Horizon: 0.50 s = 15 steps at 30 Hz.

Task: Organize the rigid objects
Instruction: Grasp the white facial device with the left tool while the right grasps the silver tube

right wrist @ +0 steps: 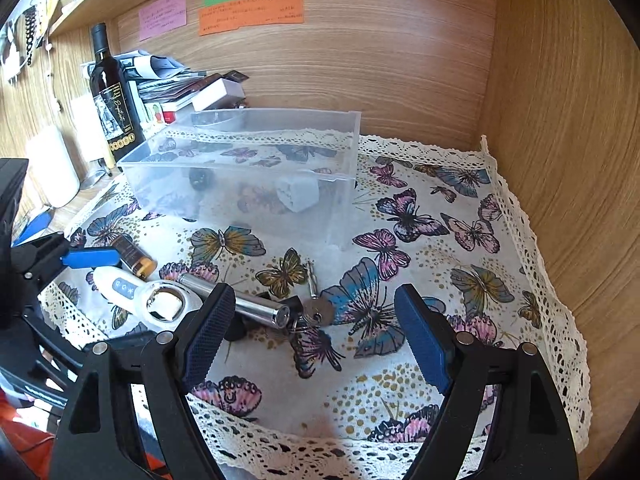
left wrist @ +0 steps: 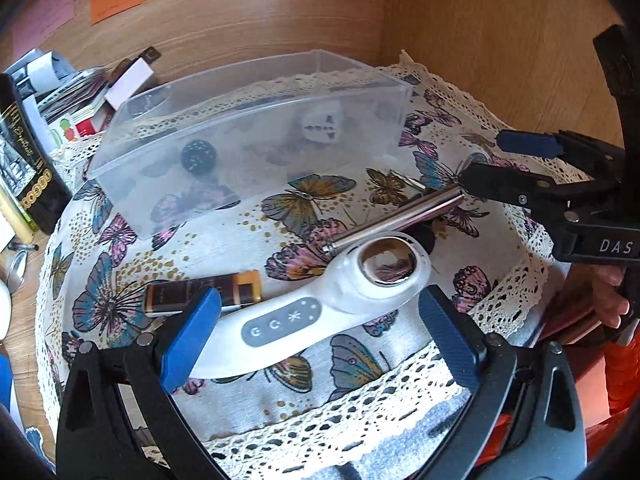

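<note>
A clear plastic bin (left wrist: 256, 136) (right wrist: 240, 168) stands on the butterfly cloth; inside lie a white plug adapter (left wrist: 322, 124) (right wrist: 298, 192) and a small black ball (left wrist: 199, 157) (right wrist: 201, 179). In front lie a white handheld device with a round metal head (left wrist: 320, 312) (right wrist: 160, 300), a silver metal tube (left wrist: 396, 220) (right wrist: 240, 304), a brown-and-amber lighter (left wrist: 204, 294) (right wrist: 134, 258) and keys (right wrist: 316, 312). My left gripper (left wrist: 320, 320) is open, straddling the white device's handle. My right gripper (right wrist: 316, 340) (left wrist: 480, 164) is open, just before the tube's end and the keys.
A dark wine bottle (right wrist: 110, 96) (left wrist: 24, 168), stacked papers and boxes (right wrist: 180, 84) stand left of the bin. Wooden walls (right wrist: 560, 120) close the back and right. The cloth (right wrist: 440, 240) right of the bin bears nothing.
</note>
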Motion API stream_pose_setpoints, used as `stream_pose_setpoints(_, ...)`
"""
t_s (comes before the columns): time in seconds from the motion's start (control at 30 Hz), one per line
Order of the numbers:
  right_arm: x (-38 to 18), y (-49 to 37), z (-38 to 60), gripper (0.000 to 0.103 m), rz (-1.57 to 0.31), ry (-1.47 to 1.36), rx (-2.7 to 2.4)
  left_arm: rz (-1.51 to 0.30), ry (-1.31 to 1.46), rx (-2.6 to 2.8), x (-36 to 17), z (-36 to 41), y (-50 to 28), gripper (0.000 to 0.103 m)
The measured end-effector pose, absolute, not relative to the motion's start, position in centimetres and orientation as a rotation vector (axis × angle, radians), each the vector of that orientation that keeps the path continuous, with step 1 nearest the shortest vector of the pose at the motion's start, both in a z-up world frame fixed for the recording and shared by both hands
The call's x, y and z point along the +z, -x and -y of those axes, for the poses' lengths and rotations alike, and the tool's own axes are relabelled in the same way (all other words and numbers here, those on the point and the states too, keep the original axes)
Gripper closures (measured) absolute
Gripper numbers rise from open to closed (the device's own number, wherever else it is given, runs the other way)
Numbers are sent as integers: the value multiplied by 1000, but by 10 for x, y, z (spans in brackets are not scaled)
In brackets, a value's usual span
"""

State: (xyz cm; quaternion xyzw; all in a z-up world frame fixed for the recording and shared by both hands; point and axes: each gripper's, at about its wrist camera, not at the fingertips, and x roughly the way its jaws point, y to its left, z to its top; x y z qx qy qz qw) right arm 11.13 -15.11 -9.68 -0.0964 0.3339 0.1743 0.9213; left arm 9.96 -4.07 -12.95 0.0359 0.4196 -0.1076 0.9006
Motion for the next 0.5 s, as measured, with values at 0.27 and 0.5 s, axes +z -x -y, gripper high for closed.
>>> stream_pose_setpoints(0.27,-104,-115,142,23,-706,227,399,-895,-114,-270,-139,52,-103,49)
stream_pose_setpoints(0.5,-116,-127,116,26,-746,303,479,-897,-65,-225,-137,28,-93,68)
